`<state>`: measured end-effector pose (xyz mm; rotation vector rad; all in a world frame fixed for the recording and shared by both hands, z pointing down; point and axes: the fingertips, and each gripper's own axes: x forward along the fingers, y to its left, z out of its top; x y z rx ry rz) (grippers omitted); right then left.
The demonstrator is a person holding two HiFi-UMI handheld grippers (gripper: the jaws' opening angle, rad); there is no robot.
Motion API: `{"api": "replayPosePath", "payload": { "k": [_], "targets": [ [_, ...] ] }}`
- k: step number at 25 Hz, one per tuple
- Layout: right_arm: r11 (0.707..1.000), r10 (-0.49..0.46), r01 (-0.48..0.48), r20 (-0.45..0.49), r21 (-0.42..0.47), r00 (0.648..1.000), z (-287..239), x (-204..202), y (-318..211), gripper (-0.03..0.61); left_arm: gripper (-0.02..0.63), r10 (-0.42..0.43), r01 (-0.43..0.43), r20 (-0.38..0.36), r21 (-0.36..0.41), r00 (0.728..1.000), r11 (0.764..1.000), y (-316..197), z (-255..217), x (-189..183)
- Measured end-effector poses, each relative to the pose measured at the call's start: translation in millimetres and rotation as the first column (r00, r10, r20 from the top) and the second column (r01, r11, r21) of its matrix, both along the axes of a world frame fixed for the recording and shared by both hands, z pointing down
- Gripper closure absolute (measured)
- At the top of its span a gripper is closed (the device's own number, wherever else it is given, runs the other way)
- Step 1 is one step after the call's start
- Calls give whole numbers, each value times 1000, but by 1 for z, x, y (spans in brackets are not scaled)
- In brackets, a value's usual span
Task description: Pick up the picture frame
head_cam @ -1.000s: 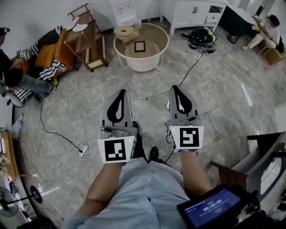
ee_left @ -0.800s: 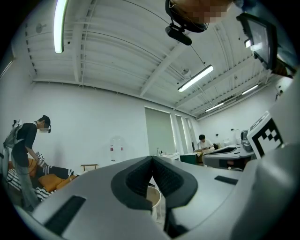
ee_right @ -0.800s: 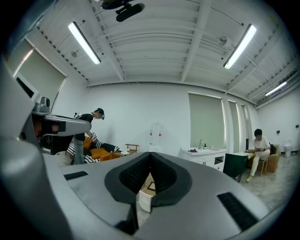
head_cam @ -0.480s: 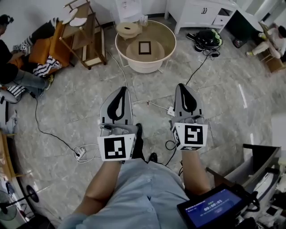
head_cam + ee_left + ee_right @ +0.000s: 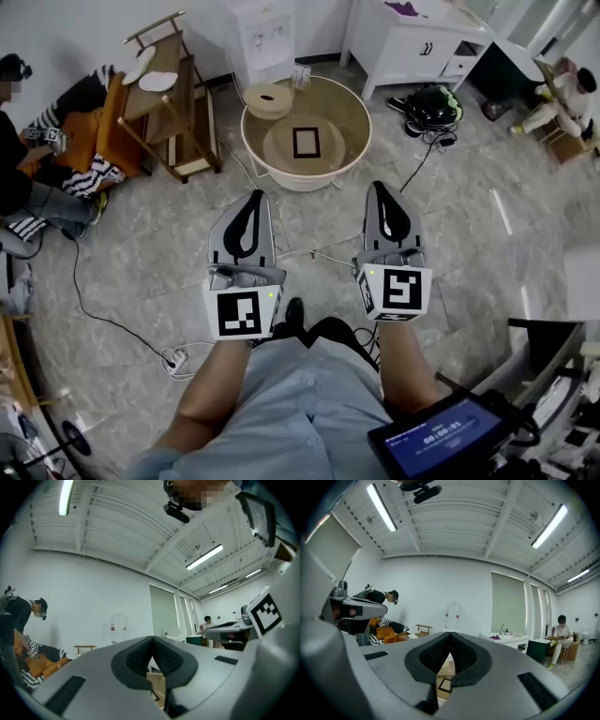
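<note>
Both tools are held out in front of me over the grey floor point(image 5: 141, 244), well short of the target. Left tool point(image 5: 255, 195): jaws pressed together, tips meeting, nothing between them. The left gripper view confirms it, pads closed on air. Right tool point(image 5: 380, 187): same, jaws together and empty.

The picture frame point(image 5: 307, 142) lies flat, face up, near the middle of the low round table point(image 5: 302, 181) straight ahead, on the paler inner circle of the top. It's well apart from both tools, approx. on a line running between them. The right gripper view shows the picture frame point(image 5: 444, 684) through the gap below the closed jaws. A tan round block point(image 5: 269, 99) sits near the table's far-left rim, apart from the frame, so no clutter round the pick.

Handling, as I judge it: small, dark-bordered, prob. light and stiff, so it won't flex. It may have glass in front (can't tell from here), so I'd treat it as fragile and keep pressure off the middle. Lying flat is the awkward bit — little for a jaw to get under, and it could skate on the smooth top. Best hold, imo: open the jaws first, then take it outer edge to opposite outer edge, low on the sides. If that's too wide, nip one side rail near its mid-length. Pick not begun yet — the approach comes first.
</note>
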<state>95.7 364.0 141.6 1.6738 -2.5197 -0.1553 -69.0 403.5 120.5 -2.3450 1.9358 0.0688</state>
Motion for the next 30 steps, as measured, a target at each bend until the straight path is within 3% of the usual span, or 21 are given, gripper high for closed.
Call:
{"api": "replayPosePath", "payload": {
  "k": [7,15,25,30],
  "targets": [
    [998,69,-69,4,-7,998,4,20,-42,565,603,59,-59,3,-18,998,998,-51,10,14],
    [996,85,-84,18,-42,996,27,42,-107,565,603,81,-79,25,-58,996,995,-122,29,40],
    [998,29,-25,64,-55,998,29,87,-228,565,603,84,-75,134,-66,987,995,-250,20,100],
    [1000,0,2,96,-21,995,18,93,-267,565,603,41,-34,166,-45,985,998,-282,3,102]
  ]
}}
